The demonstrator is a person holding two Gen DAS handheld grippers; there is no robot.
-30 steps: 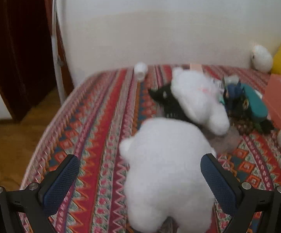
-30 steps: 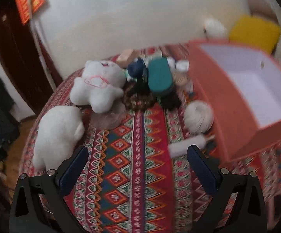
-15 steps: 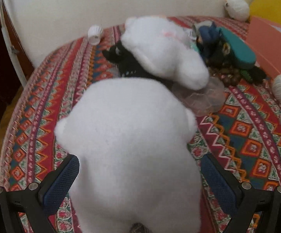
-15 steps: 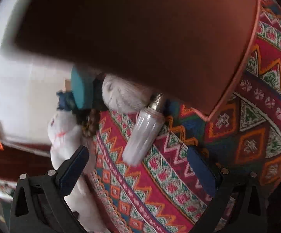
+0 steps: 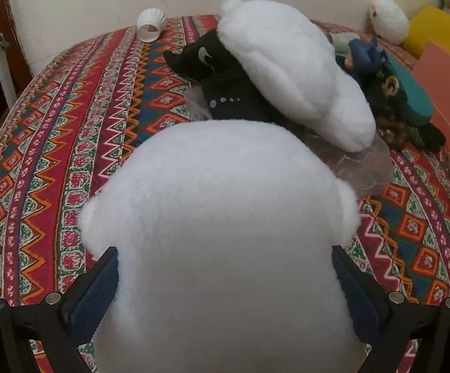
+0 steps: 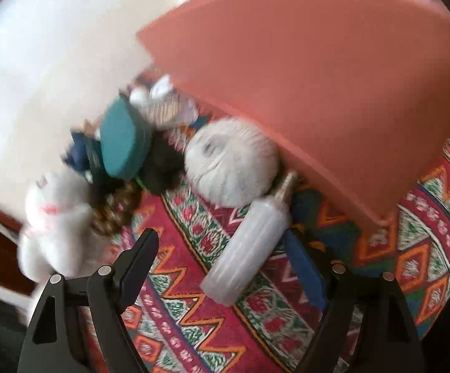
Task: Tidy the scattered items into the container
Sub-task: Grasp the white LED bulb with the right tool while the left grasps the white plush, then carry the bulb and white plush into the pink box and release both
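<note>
In the left wrist view, the left gripper [image 5: 225, 292] stands spread wide, its blue pads [image 5: 96, 289] flanking the big white plush toy [image 5: 222, 236] that fills the lower centre; whether they press it cannot be told. Beyond lie a black plush [image 5: 222, 84] and a second white plush [image 5: 290, 71], with the orange container [image 5: 445, 84] at the right edge. In the right wrist view, the right gripper [image 6: 225, 264] is open around a white bulb [image 6: 250, 248] on the patterned cloth [image 6: 427, 233], beside a yarn ball [image 6: 231, 161].
</note>
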